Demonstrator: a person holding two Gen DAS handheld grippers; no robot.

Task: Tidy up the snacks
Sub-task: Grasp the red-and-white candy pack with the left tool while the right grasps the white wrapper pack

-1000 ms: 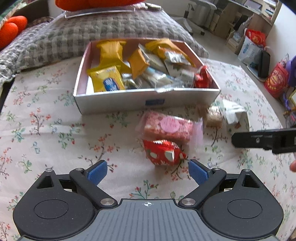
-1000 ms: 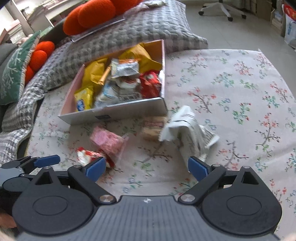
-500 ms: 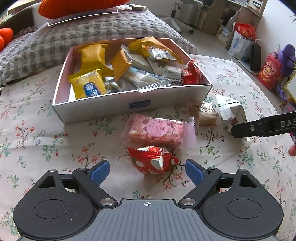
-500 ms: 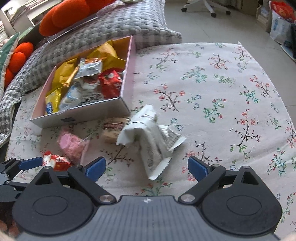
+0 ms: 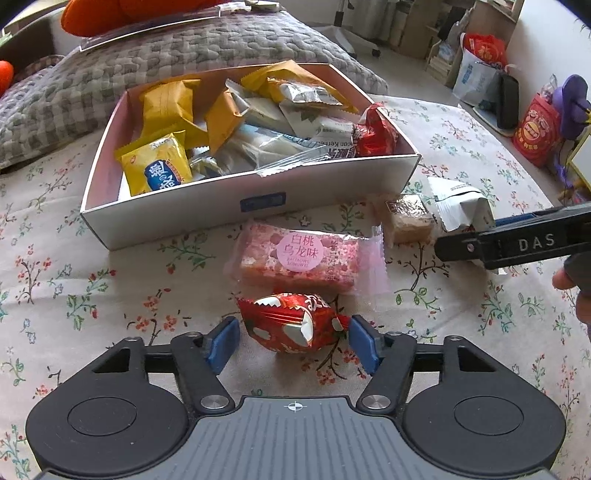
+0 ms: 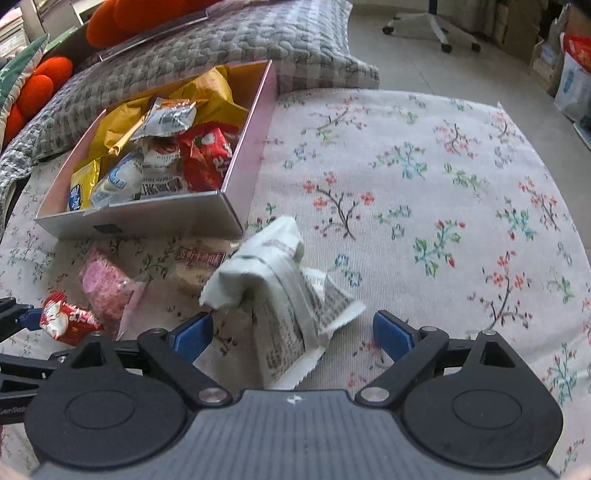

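A white box (image 5: 207,216) full of snack packets stands on the floral cloth; it also shows in the right wrist view (image 6: 155,218). In front of it lie a pink bar packet (image 5: 299,258), a small tan cake (image 5: 408,218), a white packet (image 5: 460,206) and a red candy (image 5: 291,326). My left gripper (image 5: 293,341) is open with its blue pads on either side of the red candy, not touching it. My right gripper (image 6: 293,334) is open around the white packet (image 6: 280,295).
A grey checked cushion (image 5: 110,74) lies behind the box, with orange pillows (image 6: 40,88) to its left. Bags (image 5: 537,129) and an office chair base (image 6: 432,26) stand on the floor beyond the cloth's far right edge.
Both grippers moved forward and down. The red candy now sits between the left pads and the white packet between the right pads. Both stayed open.
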